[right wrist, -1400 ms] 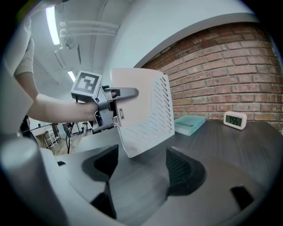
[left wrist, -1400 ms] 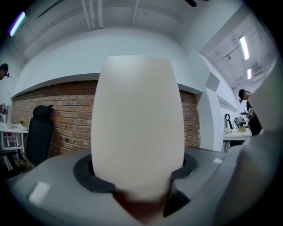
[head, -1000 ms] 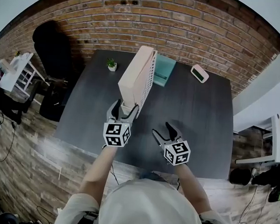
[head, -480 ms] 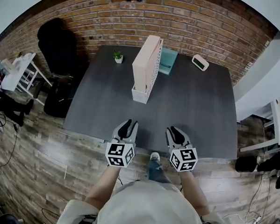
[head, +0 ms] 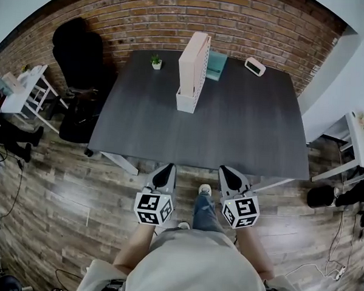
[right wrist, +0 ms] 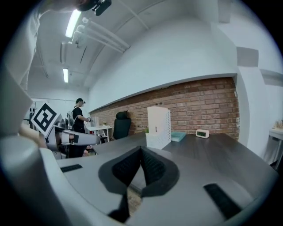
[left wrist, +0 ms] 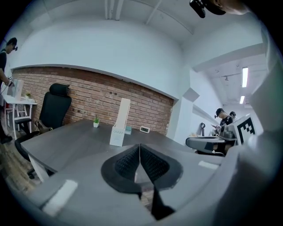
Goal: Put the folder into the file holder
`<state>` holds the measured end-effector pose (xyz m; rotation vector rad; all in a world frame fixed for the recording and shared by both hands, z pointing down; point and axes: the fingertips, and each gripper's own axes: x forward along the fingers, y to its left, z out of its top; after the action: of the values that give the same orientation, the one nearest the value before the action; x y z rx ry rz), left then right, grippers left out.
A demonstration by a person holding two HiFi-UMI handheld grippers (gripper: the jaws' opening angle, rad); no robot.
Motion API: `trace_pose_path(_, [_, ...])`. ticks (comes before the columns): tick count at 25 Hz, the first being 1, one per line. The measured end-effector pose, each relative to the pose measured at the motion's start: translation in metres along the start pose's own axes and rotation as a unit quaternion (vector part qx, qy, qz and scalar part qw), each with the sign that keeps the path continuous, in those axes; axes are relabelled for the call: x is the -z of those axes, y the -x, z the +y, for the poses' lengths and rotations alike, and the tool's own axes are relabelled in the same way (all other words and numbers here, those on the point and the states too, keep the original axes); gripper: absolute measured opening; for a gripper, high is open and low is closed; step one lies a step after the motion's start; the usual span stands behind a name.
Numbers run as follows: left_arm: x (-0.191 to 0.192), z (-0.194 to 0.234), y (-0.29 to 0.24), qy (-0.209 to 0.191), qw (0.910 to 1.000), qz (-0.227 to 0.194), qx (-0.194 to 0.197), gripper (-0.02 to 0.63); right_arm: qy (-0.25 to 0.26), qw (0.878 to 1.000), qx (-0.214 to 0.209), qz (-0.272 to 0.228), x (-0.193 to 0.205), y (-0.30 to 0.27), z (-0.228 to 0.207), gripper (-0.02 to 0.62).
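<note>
- The left gripper [head: 166, 171] is held in front of the near edge of the table [head: 231, 129], above the wooden floor [head: 76, 191], and it touches nothing.
- In the left gripper view the two dark pads are pressed together at their tips [left wrist: 140, 148], and there is nothing between them.
- The right gripper [head: 230, 174] is beside it at the same height, also off the table.
- Its pads meet in the same way [right wrist: 141, 150] and pinch nothing.
- The file holder [head: 185, 103] stands upright on the far half of the table, well apart from both grippers.
- The folder [head: 193, 58], pale pink, stands upright inside the file holder and rises above its low front wall.
- A flat teal book [head: 216, 64] lies just behind the file holder, on its right side.
- A small white clock [head: 255, 66] is near the far right corner of the table.
- A little green plant [head: 156, 61] in a white pot is near the far left corner.
- A black chair [head: 77, 51] stands beside the left end of the table, against the brick wall [head: 249, 24].
</note>
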<state>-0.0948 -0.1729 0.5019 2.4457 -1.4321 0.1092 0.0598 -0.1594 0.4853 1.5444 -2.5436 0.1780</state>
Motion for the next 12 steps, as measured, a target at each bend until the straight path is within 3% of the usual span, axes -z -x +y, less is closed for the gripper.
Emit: trace_pose_path(12, [0.011,-0.023,0.094,0.001,0.9999,-0.009,0.008,0.012,-0.008,1.000,0.009,-0.017,0.010,0.073,0.053,0.002])
